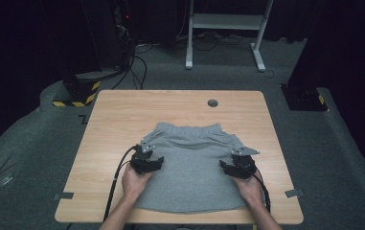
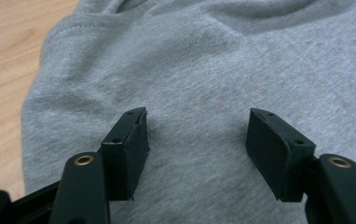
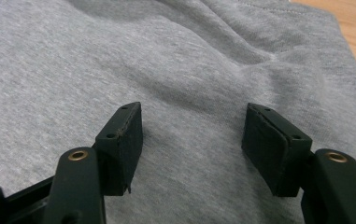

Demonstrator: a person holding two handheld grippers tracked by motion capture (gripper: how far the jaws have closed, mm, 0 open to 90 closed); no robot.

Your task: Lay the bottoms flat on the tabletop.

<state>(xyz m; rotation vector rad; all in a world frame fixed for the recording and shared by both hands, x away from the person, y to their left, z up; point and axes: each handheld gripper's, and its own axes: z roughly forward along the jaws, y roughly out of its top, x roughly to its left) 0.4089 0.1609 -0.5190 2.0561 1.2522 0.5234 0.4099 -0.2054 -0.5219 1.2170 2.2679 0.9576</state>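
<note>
Item: grey shorts (image 1: 189, 165), lying flat at the middle of the table (image 1: 118, 115), waistband at the far edge, hem toward the person, long axis running away from the person. Left gripper (image 1: 147, 152) sits over the shorts' left side and right gripper (image 1: 235, 160) over the right side, each about equally near its own edge; both released, jaws spread wide with nothing pinched, cloth lying directly under and ahead of the pads (image 2: 129, 144). Judged next: each gripper closing on the fabric beneath it, which lies forward and down.
</note>
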